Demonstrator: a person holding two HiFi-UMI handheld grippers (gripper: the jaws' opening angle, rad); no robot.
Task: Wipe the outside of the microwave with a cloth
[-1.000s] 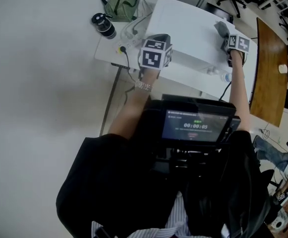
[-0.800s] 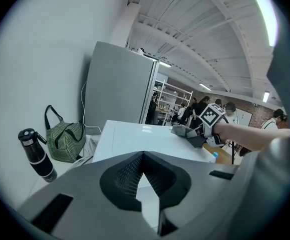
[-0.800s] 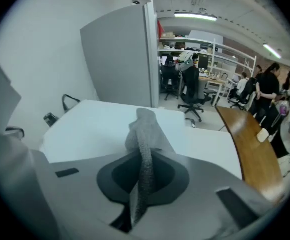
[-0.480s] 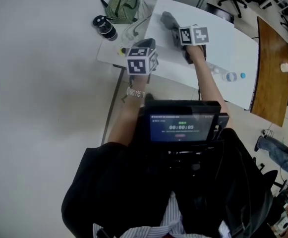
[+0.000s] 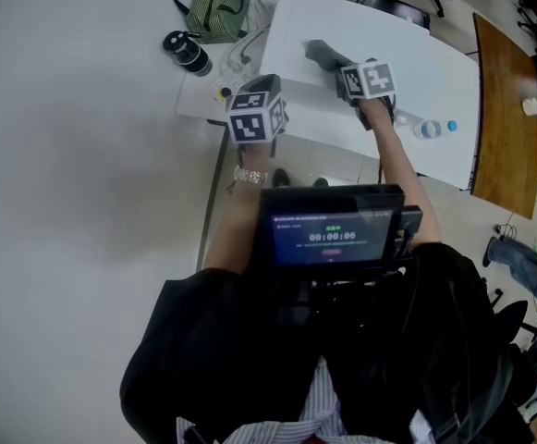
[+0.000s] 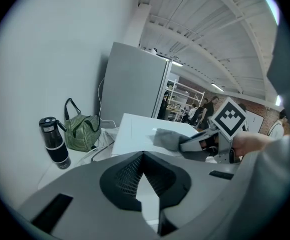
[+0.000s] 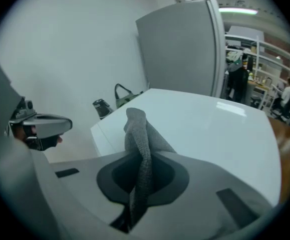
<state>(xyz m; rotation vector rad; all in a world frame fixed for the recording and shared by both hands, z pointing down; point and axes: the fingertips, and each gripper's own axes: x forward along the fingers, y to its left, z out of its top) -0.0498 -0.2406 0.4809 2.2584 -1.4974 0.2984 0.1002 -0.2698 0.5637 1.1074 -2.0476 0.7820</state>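
Observation:
The white microwave [image 5: 360, 35] stands on a white table, and I look down on its flat top. My right gripper [image 5: 335, 65] is shut on a grey cloth [image 5: 318, 54], which rests on the left part of that top. In the right gripper view the cloth [image 7: 141, 140] hangs pinched between the jaws above the microwave top [image 7: 209, 129]. My left gripper [image 5: 262, 87] hovers at the microwave's front left corner, shut with nothing in it. From the left gripper view I see the cloth [image 6: 166, 138] and the right gripper [image 6: 197, 142] across the top.
A black flask [image 5: 186, 52] and a green striped bag [image 5: 215, 10] sit on the table left of the microwave, with cables and a power strip [image 5: 224, 91] beside them. A clear water bottle [image 5: 431, 129] lies at the right. A wooden table [image 5: 508, 100] stands further right.
The right gripper has carried the cloth from the right end of the microwave top to its left part. The left gripper has shifted a little to the left.

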